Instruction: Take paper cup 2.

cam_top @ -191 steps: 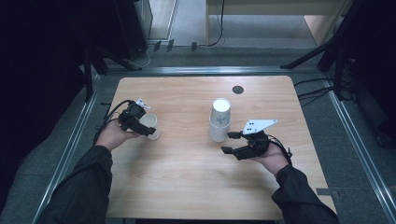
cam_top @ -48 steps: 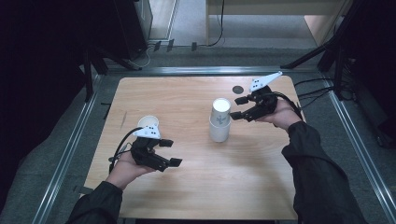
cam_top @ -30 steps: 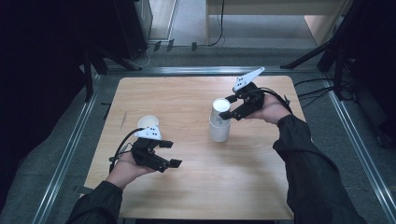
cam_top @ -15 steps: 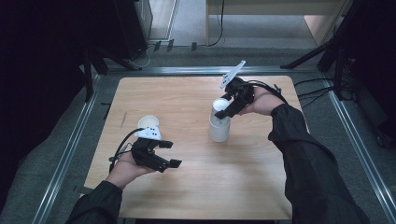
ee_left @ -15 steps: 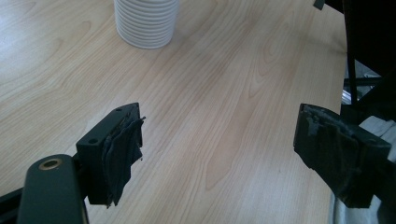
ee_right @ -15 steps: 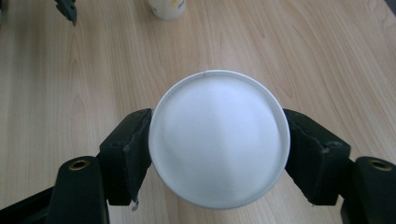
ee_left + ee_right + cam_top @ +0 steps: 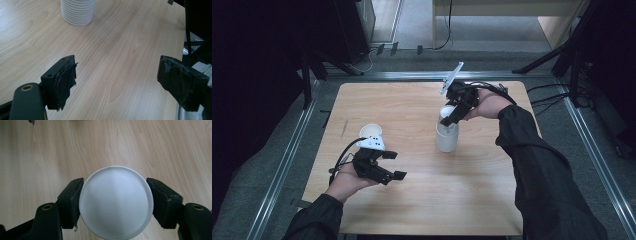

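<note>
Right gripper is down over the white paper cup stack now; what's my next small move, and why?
Probably lift the right gripper straight up slowly. Its jaws have just been closing and now flank the rim of the top white paper cup of the stack, apparently touching, so one cup may separate.

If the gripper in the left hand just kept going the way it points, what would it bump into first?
Probably the bare table: the left gripper tilts down at the wood, jaws open and empty. The stack of cups sits off to one side of that line, though depth is hard to judge.
</note>
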`<state>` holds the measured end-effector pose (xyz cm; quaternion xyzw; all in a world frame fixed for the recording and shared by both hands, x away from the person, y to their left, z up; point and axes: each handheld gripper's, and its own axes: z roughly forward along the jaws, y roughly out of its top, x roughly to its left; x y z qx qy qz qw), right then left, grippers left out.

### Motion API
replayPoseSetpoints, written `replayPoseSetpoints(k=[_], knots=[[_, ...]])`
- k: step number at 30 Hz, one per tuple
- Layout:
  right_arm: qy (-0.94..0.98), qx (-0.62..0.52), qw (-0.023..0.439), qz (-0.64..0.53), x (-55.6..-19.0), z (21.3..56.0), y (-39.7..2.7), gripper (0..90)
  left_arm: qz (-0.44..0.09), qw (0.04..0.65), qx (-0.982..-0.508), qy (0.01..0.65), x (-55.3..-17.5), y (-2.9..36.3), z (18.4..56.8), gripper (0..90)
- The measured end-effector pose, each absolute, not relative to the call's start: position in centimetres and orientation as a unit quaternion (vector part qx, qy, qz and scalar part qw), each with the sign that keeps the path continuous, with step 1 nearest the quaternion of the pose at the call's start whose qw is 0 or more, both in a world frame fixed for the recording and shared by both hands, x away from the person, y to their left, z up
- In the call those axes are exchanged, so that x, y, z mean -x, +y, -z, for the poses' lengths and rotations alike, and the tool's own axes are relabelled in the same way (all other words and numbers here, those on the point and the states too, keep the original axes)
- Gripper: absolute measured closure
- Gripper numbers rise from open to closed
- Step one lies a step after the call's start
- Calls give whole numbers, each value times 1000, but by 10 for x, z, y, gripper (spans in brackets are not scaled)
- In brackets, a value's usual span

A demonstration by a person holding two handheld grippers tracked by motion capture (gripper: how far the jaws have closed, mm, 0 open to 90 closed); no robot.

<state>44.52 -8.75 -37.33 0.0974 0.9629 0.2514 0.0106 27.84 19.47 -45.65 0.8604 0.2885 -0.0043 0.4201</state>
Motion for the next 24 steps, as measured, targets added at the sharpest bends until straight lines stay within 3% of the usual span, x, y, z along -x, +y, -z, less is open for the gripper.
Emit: replayPoseSetpoints(k=[24], knots=[[962,-100,13,-255,-443,359,-87,345,7,421,-859,292,-279,195,458,157]])
